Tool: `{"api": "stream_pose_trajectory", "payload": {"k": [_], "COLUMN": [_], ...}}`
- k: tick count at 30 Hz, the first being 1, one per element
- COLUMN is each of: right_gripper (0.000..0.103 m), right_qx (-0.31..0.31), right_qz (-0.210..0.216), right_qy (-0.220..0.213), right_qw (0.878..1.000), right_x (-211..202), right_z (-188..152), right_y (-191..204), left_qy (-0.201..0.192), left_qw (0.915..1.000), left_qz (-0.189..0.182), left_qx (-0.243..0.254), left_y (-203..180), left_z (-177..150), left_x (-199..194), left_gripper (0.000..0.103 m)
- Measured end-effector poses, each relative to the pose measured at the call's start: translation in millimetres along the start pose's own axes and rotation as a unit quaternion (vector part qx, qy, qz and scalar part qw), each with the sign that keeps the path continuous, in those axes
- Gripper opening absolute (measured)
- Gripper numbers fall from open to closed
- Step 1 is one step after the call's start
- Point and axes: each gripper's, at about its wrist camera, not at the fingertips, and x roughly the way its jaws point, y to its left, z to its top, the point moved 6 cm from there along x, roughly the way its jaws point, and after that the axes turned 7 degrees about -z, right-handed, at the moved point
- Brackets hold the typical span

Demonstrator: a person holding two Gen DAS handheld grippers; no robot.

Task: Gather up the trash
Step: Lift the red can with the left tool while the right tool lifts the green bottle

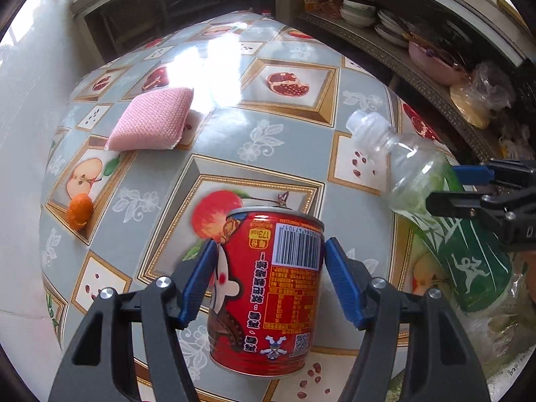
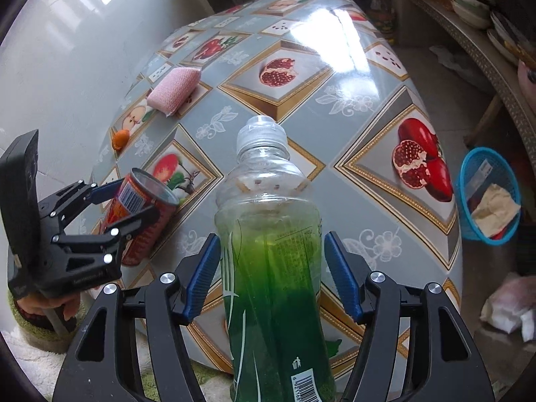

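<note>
My left gripper (image 1: 268, 278) is shut on a red drink can (image 1: 268, 294), held above the fruit-patterned table (image 1: 268, 134). The can also shows in the right wrist view (image 2: 140, 207), with the left gripper (image 2: 124, 201) around it. My right gripper (image 2: 271, 268) is shut on a clear plastic bottle with a green label (image 2: 271, 261), cap pointing away. The bottle (image 1: 435, 201) and the right gripper (image 1: 459, 187) show at the right of the left wrist view. An orange peel (image 1: 79, 211) lies on the table at the left; it also shows in the right wrist view (image 2: 120, 139).
A pink sponge (image 1: 150, 120) lies on the table's far left. A blue basket (image 2: 487, 194) with paper in it stands on the floor right of the table. Shelves with bowls and plates (image 1: 368, 16) run along the right. White crumpled material (image 2: 509, 305) lies on the floor.
</note>
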Motion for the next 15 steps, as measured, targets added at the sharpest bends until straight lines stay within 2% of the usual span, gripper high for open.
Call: {"api": "stream_pose_trajectory", "payload": {"k": [4,15], "right_gripper": [0.068,0.068], "right_qx": [-0.007,-0.004], "right_qz": [-0.007,0.002], "right_qy": [0.004,0.014], "right_qw": [1.000,1.000], "right_x": [9,18], "right_z": [8,16], "right_y": [6,13], "left_qy": [-0.001,-0.004], "left_qw": [0.9999,0.9998], "left_qz": [0.010,0.012], "left_qx": [0.013,0.018], "left_y": [-6,-10], "left_z": [-1,-4], "left_x": [0,-1], "left_gripper": [0.064,0.064]}}
